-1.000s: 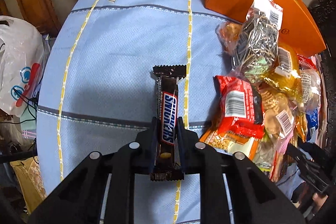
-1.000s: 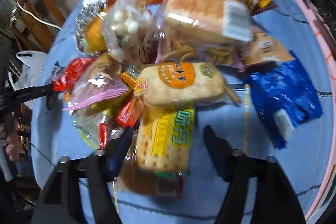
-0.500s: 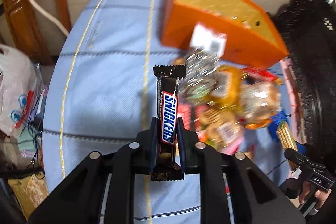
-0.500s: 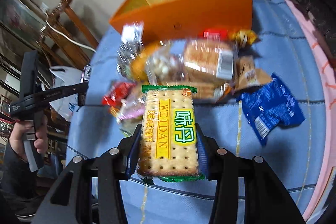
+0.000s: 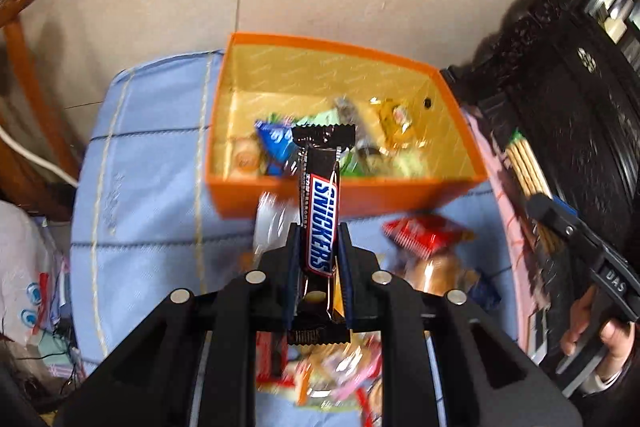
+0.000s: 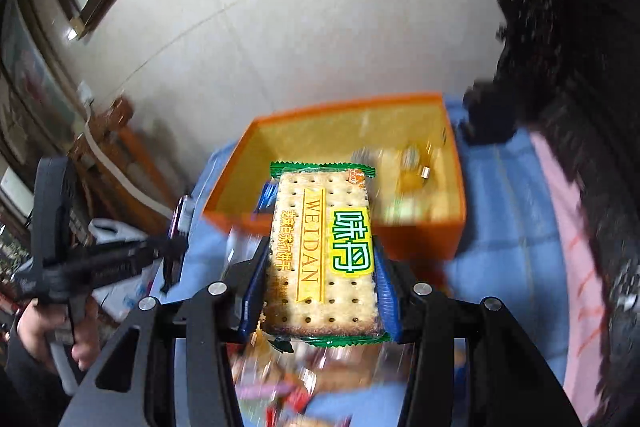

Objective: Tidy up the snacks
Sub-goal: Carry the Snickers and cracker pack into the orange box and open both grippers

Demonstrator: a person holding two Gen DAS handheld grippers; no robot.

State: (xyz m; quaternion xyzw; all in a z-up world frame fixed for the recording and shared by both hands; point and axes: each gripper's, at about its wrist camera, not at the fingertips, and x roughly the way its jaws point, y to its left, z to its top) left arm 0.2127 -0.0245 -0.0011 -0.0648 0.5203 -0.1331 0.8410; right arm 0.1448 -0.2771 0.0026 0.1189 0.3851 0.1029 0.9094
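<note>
My left gripper (image 5: 319, 241) is shut on a brown Snickers bar (image 5: 321, 211), held lengthwise in the air in front of the open orange box (image 5: 320, 193). Several wrapped snacks lie inside that box. My right gripper (image 6: 322, 255) is shut on a green-edged pack of Weidan crackers (image 6: 324, 247), raised just short of the orange box (image 6: 416, 237). In the left wrist view the right gripper (image 5: 536, 203) shows at the right edge with the cracker pack (image 5: 524, 163) in it. The left gripper (image 6: 178, 231) shows at the left of the right wrist view.
A pile of loose snacks (image 5: 424, 239) lies blurred on the blue tablecloth (image 5: 148, 187) below both grippers. Dark carved furniture (image 5: 580, 107) stands at the right, a wooden chair (image 5: 24, 39) and a white bag (image 5: 24, 267) at the left. A hand (image 6: 44, 331) grips the left tool.
Both grippers have risen off the table with their snacks and come toward the orange box, whose inside now shows. The right gripper closed on the cracker pack, which lay between open fingers a second ago.
</note>
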